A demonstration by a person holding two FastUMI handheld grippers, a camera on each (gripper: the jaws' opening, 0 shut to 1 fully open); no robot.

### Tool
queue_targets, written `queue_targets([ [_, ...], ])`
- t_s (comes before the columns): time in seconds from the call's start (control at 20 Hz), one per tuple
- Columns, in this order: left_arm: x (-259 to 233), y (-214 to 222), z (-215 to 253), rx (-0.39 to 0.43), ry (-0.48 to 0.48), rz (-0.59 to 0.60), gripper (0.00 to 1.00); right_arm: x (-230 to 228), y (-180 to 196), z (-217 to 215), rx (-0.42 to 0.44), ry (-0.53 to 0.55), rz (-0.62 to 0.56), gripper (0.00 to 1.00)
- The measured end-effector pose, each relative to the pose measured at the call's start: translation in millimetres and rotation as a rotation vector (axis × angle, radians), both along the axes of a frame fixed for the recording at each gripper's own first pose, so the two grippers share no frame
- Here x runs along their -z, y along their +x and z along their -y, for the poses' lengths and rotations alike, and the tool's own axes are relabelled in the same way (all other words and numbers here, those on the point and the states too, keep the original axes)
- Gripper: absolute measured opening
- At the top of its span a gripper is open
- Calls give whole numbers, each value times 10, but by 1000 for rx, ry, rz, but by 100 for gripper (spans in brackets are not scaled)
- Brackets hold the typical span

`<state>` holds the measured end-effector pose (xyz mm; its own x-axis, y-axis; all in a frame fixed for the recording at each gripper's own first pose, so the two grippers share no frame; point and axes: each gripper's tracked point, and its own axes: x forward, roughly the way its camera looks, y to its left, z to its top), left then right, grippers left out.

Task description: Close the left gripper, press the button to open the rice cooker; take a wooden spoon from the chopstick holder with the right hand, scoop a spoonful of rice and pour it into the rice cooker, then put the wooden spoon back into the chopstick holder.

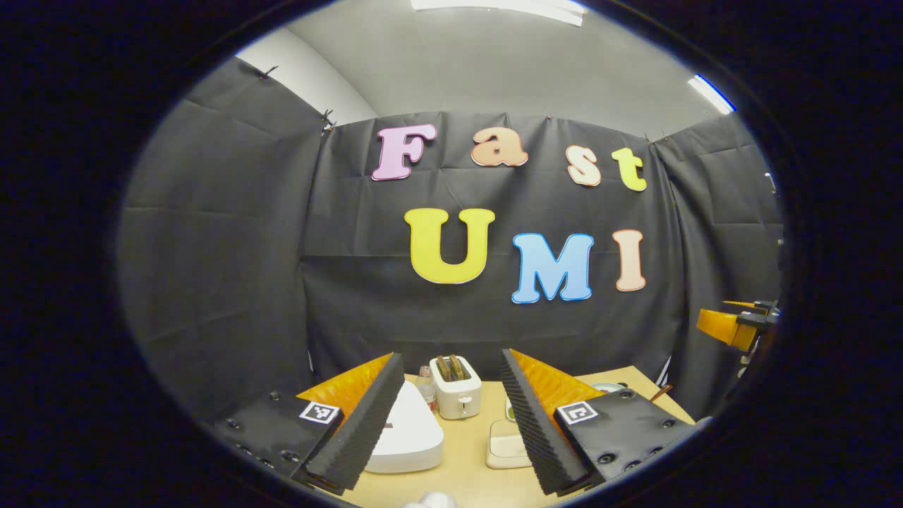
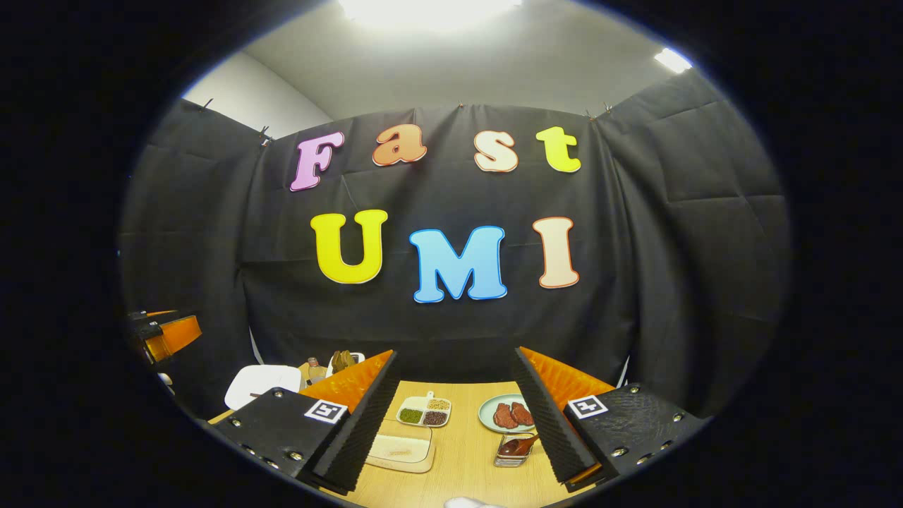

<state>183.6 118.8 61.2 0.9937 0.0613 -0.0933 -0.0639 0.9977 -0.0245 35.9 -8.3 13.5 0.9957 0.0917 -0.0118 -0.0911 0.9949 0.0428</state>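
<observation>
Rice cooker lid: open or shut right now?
Shut. In the left gripper view the white rice cooker shows its lid lying flat on the body; left gripper open, above it.

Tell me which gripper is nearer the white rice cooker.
Left. The left gripper hovers open just above the rice cooker; the right gripper hangs farther off to its right.

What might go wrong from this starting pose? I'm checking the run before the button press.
1. The left gripper is open; the task wants it closed before pressing, or a finger may slip off the white rounded rice cooker.
2. The white two-slot toaster and a small bottle stand close behind the cooker, so a reaching gripper could knock them.
3. The right gripper hangs open over small dishes.
</observation>
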Motion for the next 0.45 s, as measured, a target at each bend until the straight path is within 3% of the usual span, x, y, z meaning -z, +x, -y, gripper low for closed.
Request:
queue_targets([
  [0.45,-75,-47,-37,4,-17,24,93,17,-62,-39,-9,3,-12,98],
])
